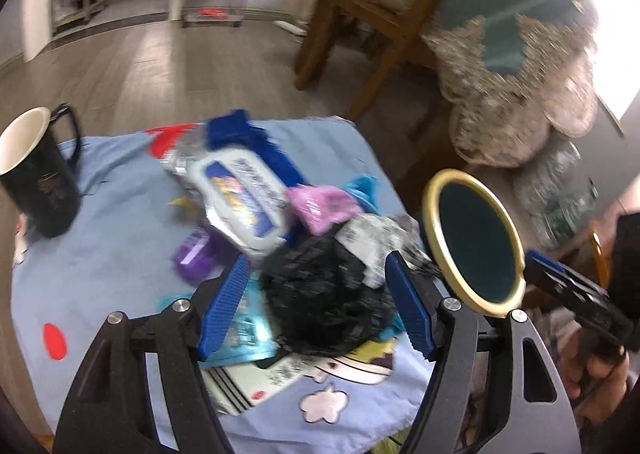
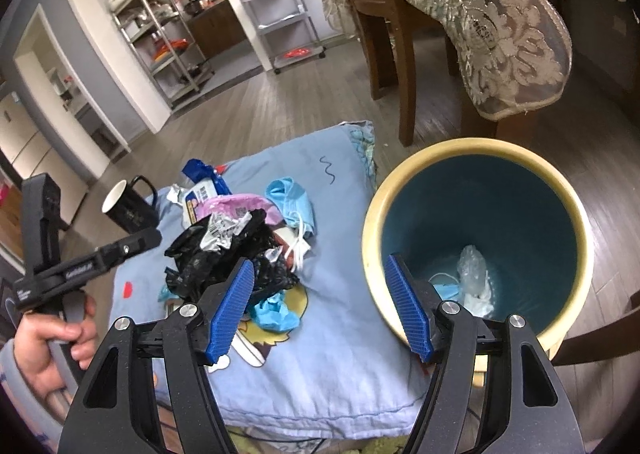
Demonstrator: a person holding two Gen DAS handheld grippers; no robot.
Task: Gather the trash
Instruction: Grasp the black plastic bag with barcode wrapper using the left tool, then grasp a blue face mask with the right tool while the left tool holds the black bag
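I hold both grippers with fingers spread and empty: my left gripper (image 1: 316, 306) straddles the crumpled black plastic bag (image 1: 324, 294), while my right gripper (image 2: 320, 308) hangs between that bag (image 2: 228, 254) and the trash bin (image 2: 480, 190).

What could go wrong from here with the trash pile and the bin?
1. The left gripper is open around the black bag, which lies tangled with wrappers; closing may drag neighbours off the cloth.
2. The mug stands near the pile and might be knocked.
3. The bin sits beside the cloth; a loose release could miss it.
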